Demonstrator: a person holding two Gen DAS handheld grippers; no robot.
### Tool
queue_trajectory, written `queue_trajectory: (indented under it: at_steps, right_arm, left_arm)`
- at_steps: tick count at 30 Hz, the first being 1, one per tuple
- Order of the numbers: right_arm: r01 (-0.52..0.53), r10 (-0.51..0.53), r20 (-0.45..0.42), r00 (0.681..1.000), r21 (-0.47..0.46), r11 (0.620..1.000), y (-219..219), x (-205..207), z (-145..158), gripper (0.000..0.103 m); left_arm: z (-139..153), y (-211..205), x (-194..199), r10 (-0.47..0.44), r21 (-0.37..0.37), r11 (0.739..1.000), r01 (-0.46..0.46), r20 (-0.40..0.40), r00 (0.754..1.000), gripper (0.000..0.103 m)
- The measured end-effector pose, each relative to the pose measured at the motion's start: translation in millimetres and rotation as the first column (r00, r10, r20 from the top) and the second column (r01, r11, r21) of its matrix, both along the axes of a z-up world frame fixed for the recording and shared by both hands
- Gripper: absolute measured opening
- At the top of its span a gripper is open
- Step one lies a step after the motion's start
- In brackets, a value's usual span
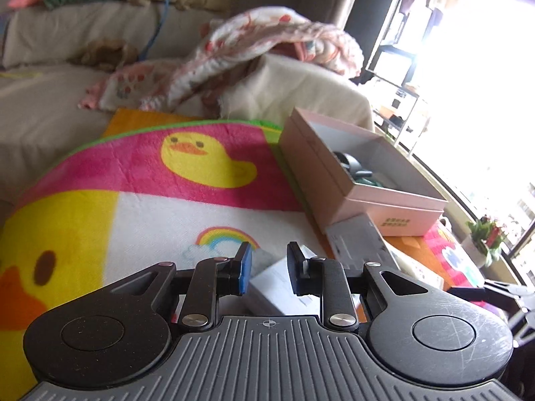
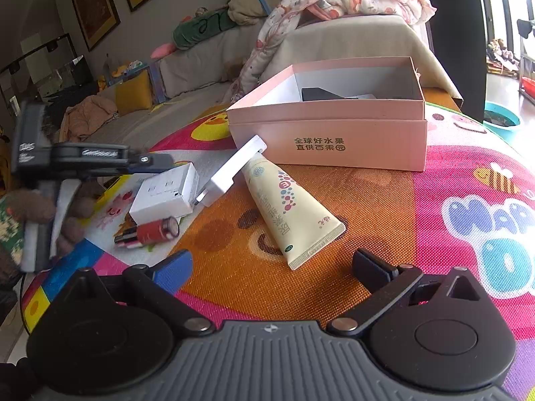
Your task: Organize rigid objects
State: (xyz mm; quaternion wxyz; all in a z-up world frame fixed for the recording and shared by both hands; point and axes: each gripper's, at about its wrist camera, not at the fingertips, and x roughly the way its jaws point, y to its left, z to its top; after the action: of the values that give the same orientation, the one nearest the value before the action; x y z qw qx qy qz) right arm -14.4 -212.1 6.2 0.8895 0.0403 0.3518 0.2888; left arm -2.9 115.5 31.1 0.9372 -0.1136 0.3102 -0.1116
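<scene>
the pink box (image 2: 327, 143) sits open on the cartoon mat (image 2: 434, 200); a black item and other dark things, too dim to name, lie inside. before it lie a cream tube (image 2: 287, 210), white plug (image 2: 234, 170), white box (image 2: 164, 193) and red battery (image 2: 157, 230). the right gripper (image 2: 271, 267) has jaws wide apart, empty. the left gripper (image 1: 267, 270) has jaws nearly together, nothing between.

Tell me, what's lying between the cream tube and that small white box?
A white plug adapter lies between the tube and the white box, seen in the right wrist view.
</scene>
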Motion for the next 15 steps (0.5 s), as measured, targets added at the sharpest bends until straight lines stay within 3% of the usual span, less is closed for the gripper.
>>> queue_trajectory:
  at_steps: [2,5,8,12,15]
  right_arm:
    - [0.0,0.0,0.0,1.0,0.0,1.0,0.2,-0.1,0.0,0.102]
    - [0.0,0.0,0.0,1.0,0.0,1.0,-0.3,0.0,-0.3,0.102]
    - [0.001,-0.001,0.0,1.0,0.002,1.0,-0.2,0.0,-0.4,0.102]
    - [0.003,-0.003,0.0,1.0,0.001,1.0,0.9,-0.1,0.1,0.102]
    - [0.003,-0.003,0.0,1.0,-0.001,1.0,1.1,-0.2,0.2,0.102]
  left_arm:
    - [5.8,-5.6,-19.1,-0.003,0.027,1.0,0.003,0.019,1.0,0.025]
    - [6.8,-15.2,-41.4,-0.03,0.037,0.999,0.03,-0.012,0.999,0.025]
    - [7.9,-38.5,-68.9,-0.119,0.107,0.987,0.117,0.005,0.993,0.025]
    - [-1.1,-83.7,-88.7,-0.288,0.31,0.91,0.277,-0.01,0.958,0.031]
    - [-12.1,-97.5,-84.8,-0.302,0.364,0.884,0.294,-0.035,0.953,0.033]
